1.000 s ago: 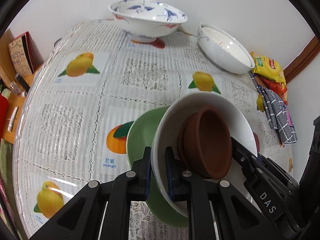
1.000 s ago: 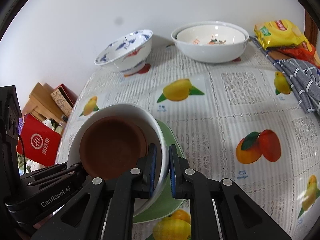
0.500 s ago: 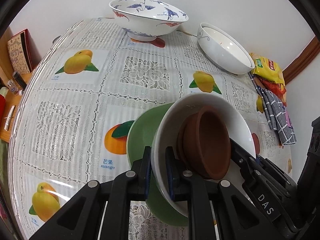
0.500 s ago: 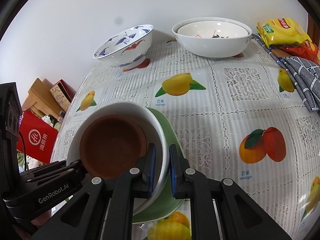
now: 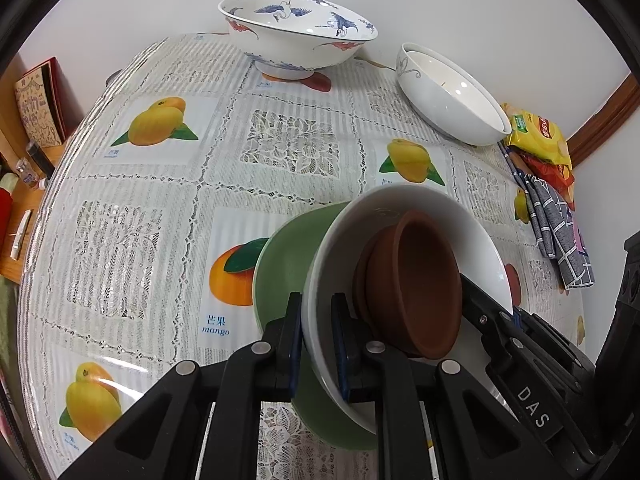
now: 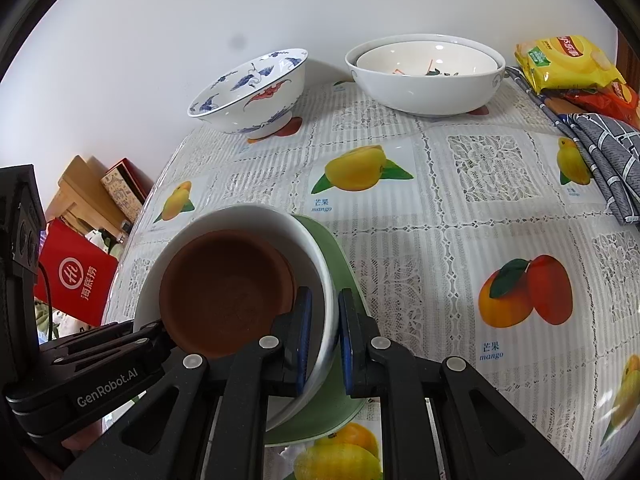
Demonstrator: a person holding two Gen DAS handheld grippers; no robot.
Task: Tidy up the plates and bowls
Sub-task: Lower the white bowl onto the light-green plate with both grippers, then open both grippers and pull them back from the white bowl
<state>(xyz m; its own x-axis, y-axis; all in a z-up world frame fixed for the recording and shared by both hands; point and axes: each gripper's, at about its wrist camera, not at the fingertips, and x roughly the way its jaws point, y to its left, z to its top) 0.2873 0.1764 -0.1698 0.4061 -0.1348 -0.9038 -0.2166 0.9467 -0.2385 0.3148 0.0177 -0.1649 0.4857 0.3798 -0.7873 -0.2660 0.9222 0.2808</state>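
A white bowl (image 5: 420, 208) holds nested brown clay dishes (image 5: 416, 284) and sits on a green plate (image 5: 280, 264). My left gripper (image 5: 317, 344) is shut on the white bowl's near rim. My right gripper (image 6: 325, 344) is shut on the same white bowl (image 6: 256, 220) at the opposite rim, with the brown dishes (image 6: 224, 292) inside and the green plate (image 6: 332, 264) under it. A blue-and-red patterned bowl (image 5: 296, 36) (image 6: 248, 92) and a stack of two white bowls (image 5: 452, 96) (image 6: 424, 76) stand at the table's far side.
The table wears a lace cloth (image 5: 160, 200) with fruit prints. Snack bags (image 6: 568, 64) and a grey checked cloth (image 6: 600, 152) lie at the right edge. A red bag (image 6: 76, 276) and boxes (image 5: 38, 104) sit beyond the left edge.
Both grippers, holding the white bowl with the brown dishes, have moved forward toward the far bowls, which now look closer. The grip has not changed.
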